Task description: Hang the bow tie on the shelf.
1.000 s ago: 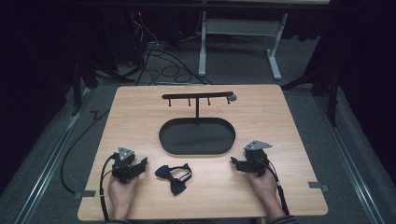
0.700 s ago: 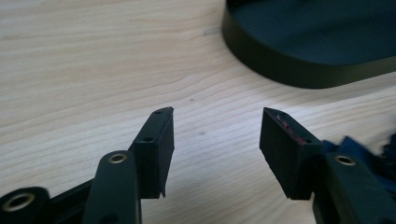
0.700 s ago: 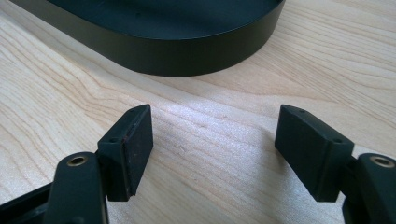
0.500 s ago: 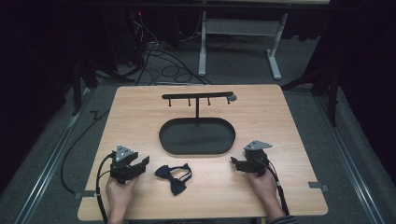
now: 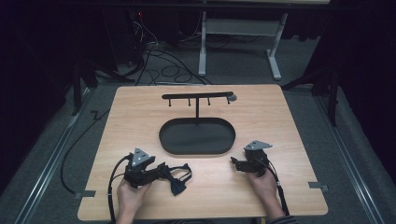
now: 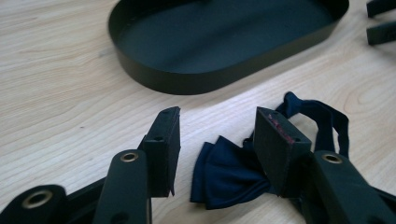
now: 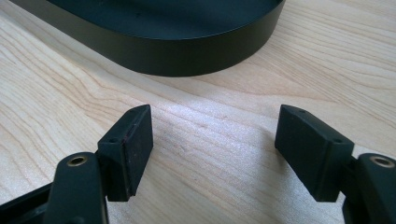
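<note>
Now left claw at the bow tie — closing, not yet gripping, right claw unmoved — wide.

Item count: one wooden desk, carrying one black oval tray at centre and one black T-shaped rack with four small pegs at 12 o'clock of the tray. One dark blue bow tie lies at 7 o'clock of the tray. Two hand-held claws are present: the left claw and the right claw.
</note>
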The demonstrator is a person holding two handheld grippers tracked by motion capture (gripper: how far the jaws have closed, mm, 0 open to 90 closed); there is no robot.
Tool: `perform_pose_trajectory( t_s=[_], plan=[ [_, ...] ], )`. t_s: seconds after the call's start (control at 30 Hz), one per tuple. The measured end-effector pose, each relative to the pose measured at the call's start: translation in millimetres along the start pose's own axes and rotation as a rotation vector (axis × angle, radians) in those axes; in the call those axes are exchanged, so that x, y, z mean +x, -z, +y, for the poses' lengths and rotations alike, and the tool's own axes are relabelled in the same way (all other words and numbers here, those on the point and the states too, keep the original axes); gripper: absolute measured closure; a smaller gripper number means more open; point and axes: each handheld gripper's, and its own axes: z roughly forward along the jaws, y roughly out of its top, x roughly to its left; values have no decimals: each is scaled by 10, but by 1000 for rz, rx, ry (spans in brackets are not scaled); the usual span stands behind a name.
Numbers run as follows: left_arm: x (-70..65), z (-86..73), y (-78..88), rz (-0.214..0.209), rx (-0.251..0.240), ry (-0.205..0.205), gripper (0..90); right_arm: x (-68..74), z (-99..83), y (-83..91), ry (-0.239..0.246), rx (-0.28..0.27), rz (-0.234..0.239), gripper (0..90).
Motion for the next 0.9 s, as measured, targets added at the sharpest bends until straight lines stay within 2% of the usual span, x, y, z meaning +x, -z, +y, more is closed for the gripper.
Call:
perform_pose_trajectory(
  t_s=[0.03,0.13,0.17,0.43,0.57,0.7,0.9],
  plan=[
    [-43,10,-27,-13,8,-17,517,0,0,0,0,0,0,293],
    [-70,18,-50,-21,14,-27,519,0,0,0,0,0,-1,293],
    [-94,18,-77,-40,17,-22,521,0,0,0,0,0,-1,293],
    [-168,19,-206,-88,37,-35,532,0,0,0,0,0,0,293],
    [-178,20,-266,-113,46,-41,545,0,0,0,0,0,0,293],
    [-190,20,-374,-124,74,-51,561,0,0,0,0,0,0,293],
    [-183,11,-466,-147,97,-41,584,0,0,0,-1,0,0,293]
  ],
)
